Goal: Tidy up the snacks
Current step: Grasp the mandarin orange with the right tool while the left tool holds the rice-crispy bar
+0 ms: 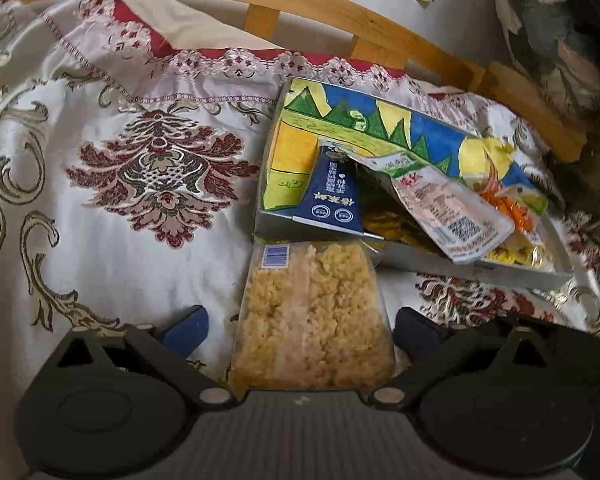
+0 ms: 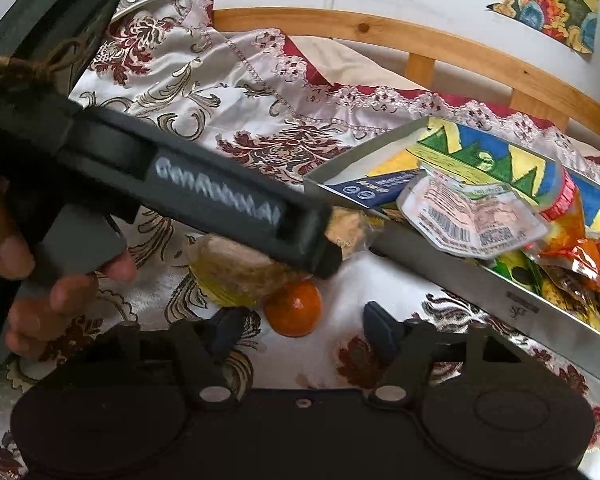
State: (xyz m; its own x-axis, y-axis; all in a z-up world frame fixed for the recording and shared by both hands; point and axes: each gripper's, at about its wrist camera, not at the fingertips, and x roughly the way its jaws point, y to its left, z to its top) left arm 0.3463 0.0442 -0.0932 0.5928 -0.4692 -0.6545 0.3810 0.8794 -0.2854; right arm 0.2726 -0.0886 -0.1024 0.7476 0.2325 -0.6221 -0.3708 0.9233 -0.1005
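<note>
Inside painted box (image 1: 292,128): blue carton (image 1: 332,196), white packet (image 1: 452,212), orange wrappers (image 1: 512,208)

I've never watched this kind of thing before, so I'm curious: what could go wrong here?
1. The box is already piled high; the white packet hangs over its rim and could slide out.
2. The left gripper stands open around the bag of puffed rice; a hard squeeze might crush it.
3. The orange, just ahead of the right gripper, could roll away if nudged.
</note>
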